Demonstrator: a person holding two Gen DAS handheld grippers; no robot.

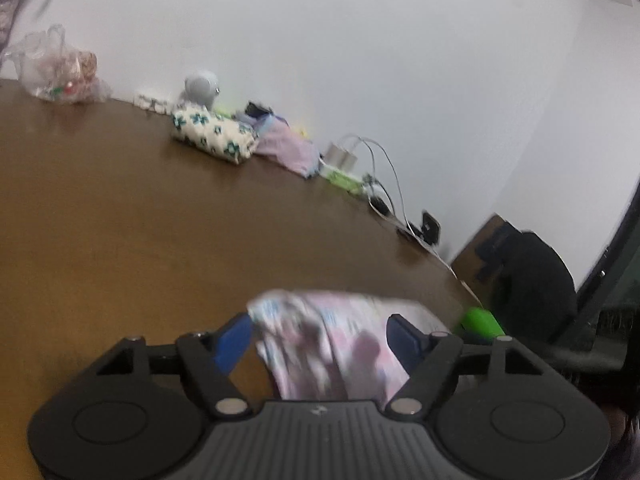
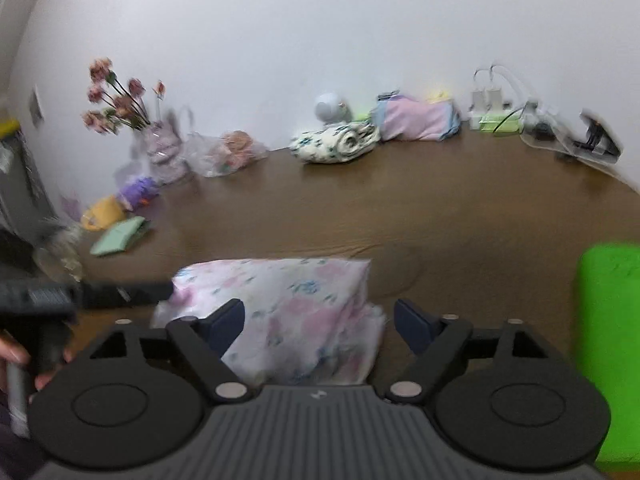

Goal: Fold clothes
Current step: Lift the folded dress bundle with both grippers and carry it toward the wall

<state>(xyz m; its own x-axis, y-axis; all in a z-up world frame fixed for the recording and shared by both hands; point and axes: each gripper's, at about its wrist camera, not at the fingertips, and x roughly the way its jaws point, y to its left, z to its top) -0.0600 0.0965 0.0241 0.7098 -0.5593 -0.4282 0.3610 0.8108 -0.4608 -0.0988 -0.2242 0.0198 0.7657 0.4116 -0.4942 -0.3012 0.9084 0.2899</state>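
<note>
Viewing along my left gripper (image 1: 320, 336), its jaws stand wide with the floral garment (image 1: 328, 344) bunched loosely between them, unclamped. Along my right gripper (image 2: 318, 324), jaws equally wide straddle the same folded garment lying on the brown table (image 2: 440, 208), apparently released so the fold settles flat.

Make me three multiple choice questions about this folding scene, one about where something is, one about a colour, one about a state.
1. Where does the pink floral garment lie?
A. on the near part of the brown table
B. against the wall
C. on the floor

2. What colour are the right gripper fingertips?
A. red
B. blue
C. white

3. How do the right gripper's jaws stand?
A. apart, not pressing the garment
C. clamped on a cable
B. shut and empty

Key: 1 A, it lies just ahead of both grippers; 2 B, blue pads show; 3 A, a gap shows beside the cloth.
</note>
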